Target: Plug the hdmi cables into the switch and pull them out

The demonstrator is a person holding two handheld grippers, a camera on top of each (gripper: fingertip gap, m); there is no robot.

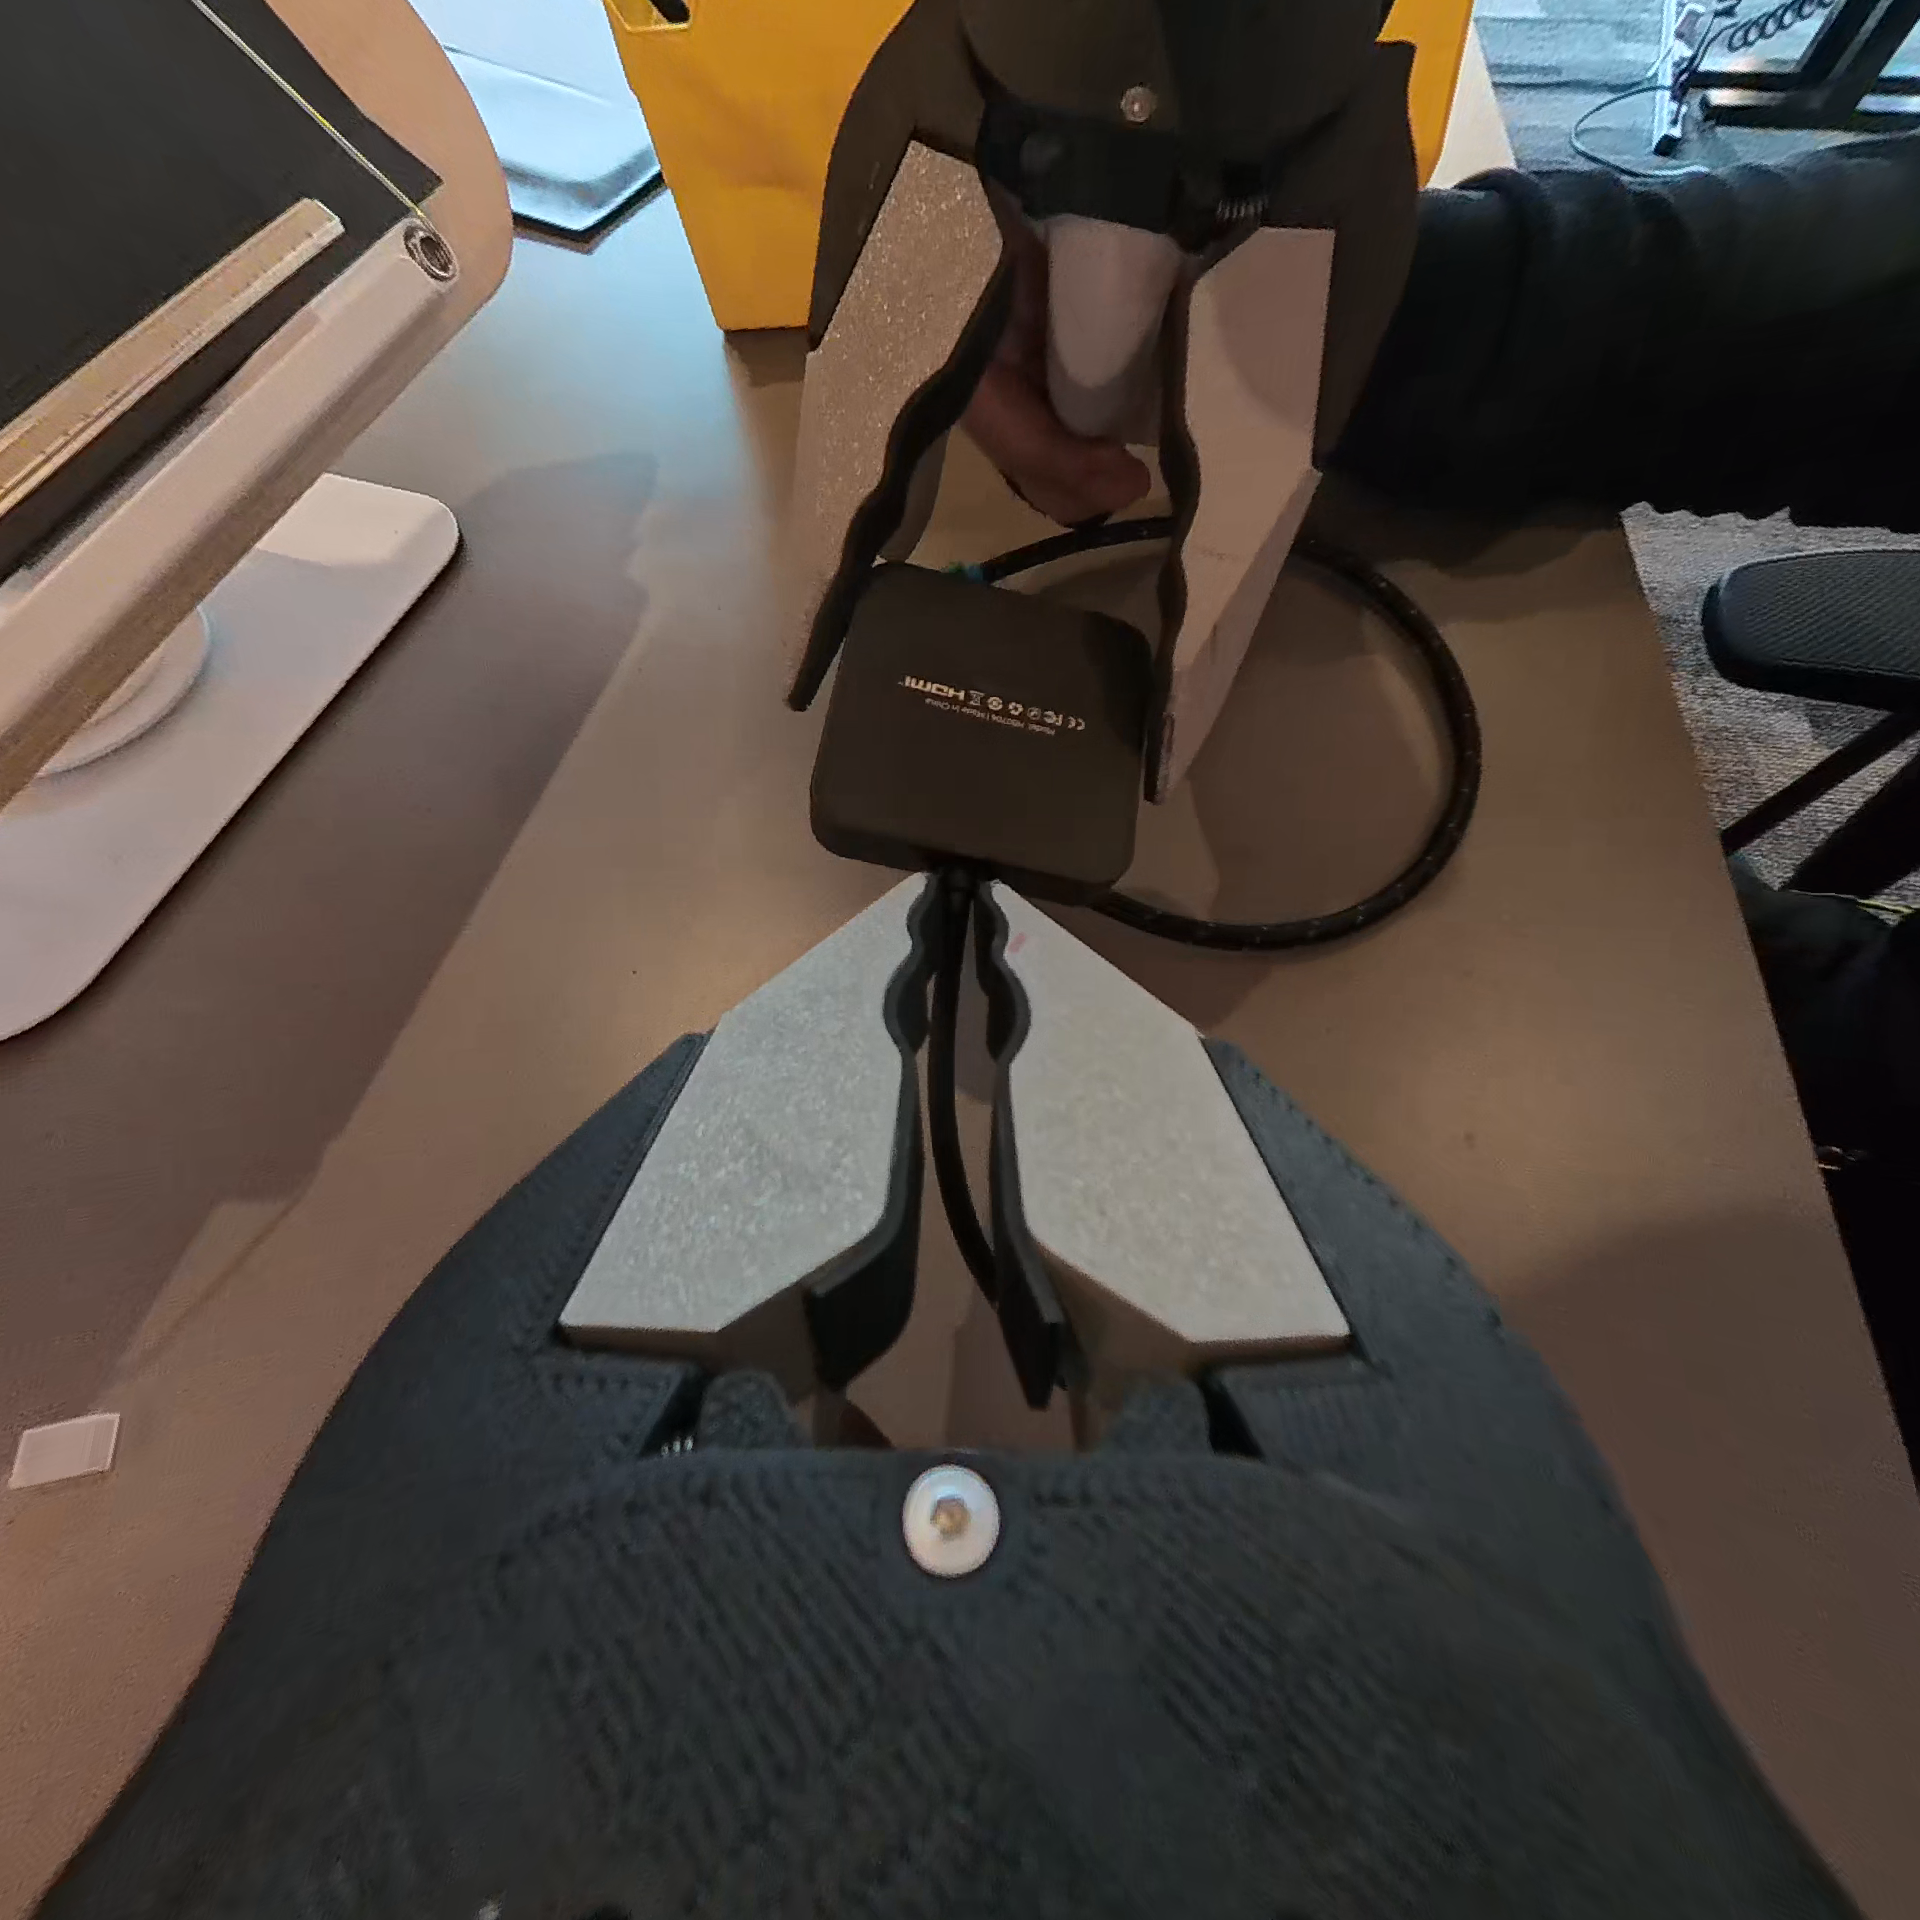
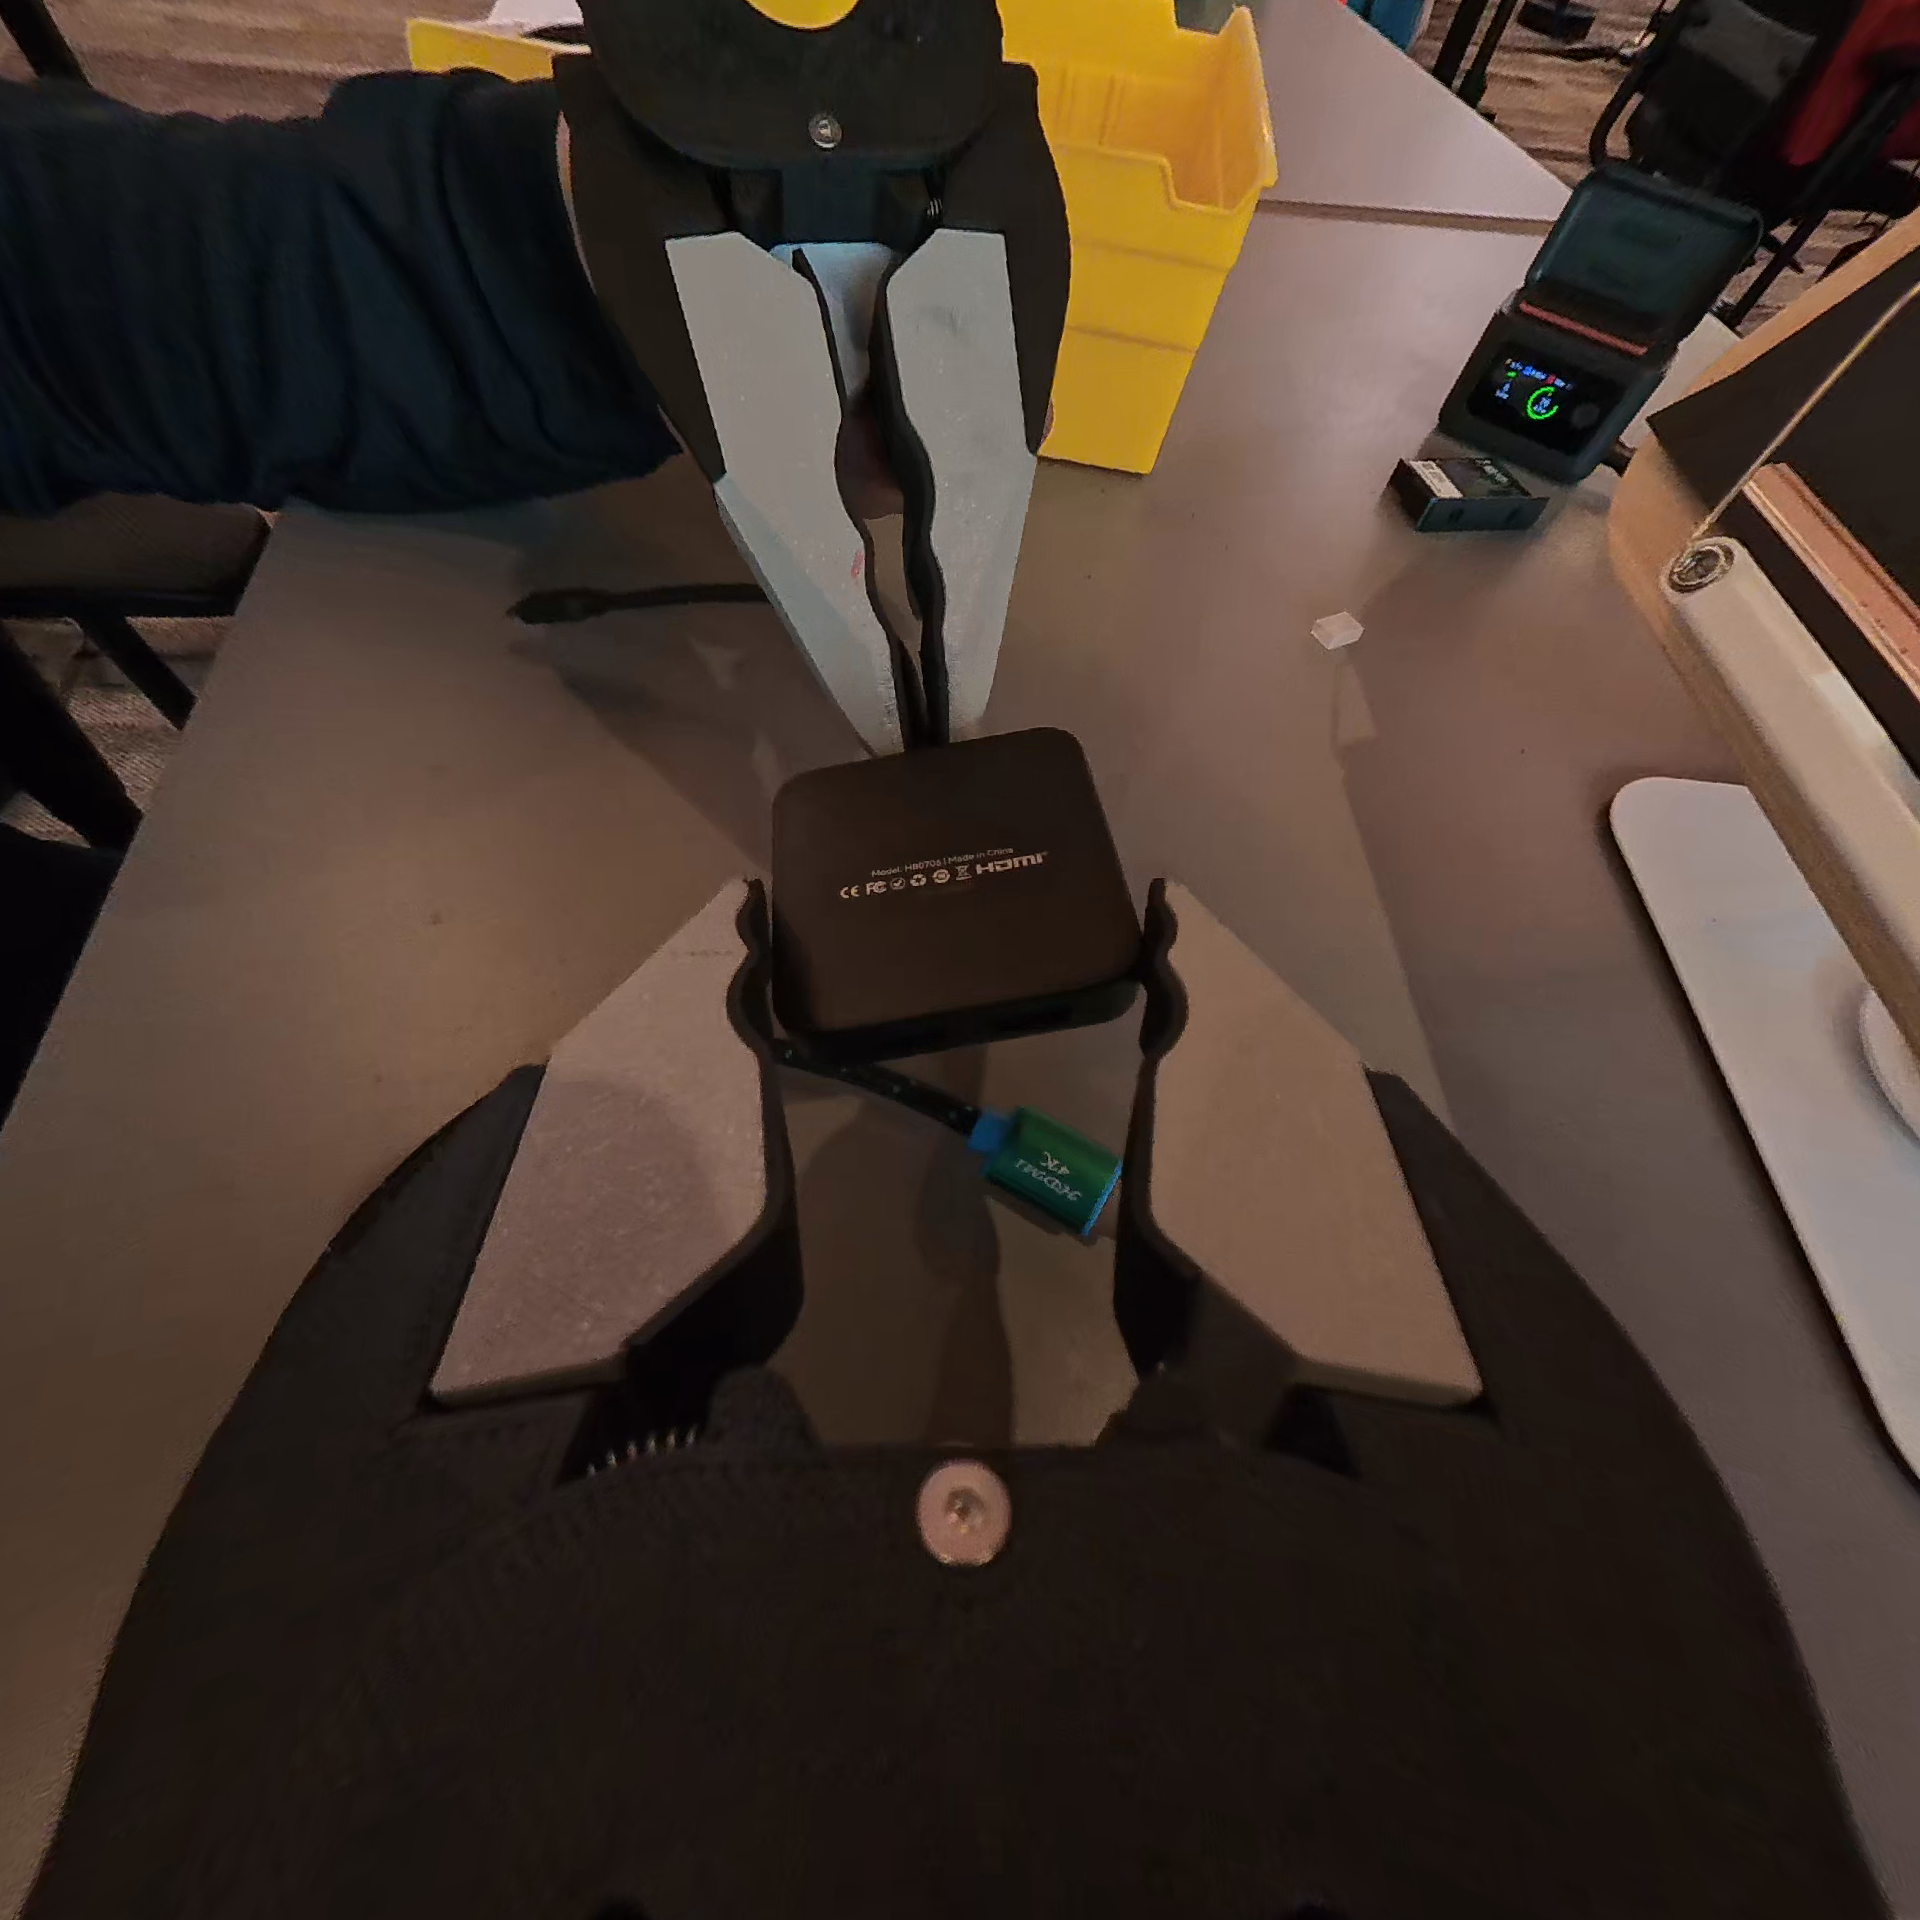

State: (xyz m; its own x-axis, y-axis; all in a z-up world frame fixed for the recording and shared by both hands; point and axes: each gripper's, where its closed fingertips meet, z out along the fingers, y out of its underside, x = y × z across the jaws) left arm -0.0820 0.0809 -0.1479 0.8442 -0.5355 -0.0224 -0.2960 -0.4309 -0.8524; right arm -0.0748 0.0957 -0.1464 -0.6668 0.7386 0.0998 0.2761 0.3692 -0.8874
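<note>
The black square HDMI switch (image 1: 966, 644) (image 2: 935, 810) lies on the grey table (image 1: 1455, 1143). My right gripper (image 2: 956, 914) straddles it with both fingers against its sides; it shows from the front in the left wrist view (image 1: 982, 743). My left gripper (image 1: 956, 904) is shut on the thin black cable (image 1: 951, 1091) that leaves the switch's near edge, and shows in the right wrist view (image 2: 920, 727). A green and blue HDMI plug (image 2: 1049, 1174) lies unplugged on the table between my right fingers. Its braided cable (image 1: 1444, 727) loops to the right of the switch.
A yellow bin (image 1: 748, 156) (image 2: 1153, 260) stands behind the switch. A monitor on a white stand base (image 1: 208, 675) (image 2: 1766, 987) sits to one side. A dark power station (image 2: 1558, 364) and a small black box (image 2: 1470, 494) stand nearby. An office chair (image 1: 1818, 644) is past the table edge. The tips of both grippers are at nearly the same place.
</note>
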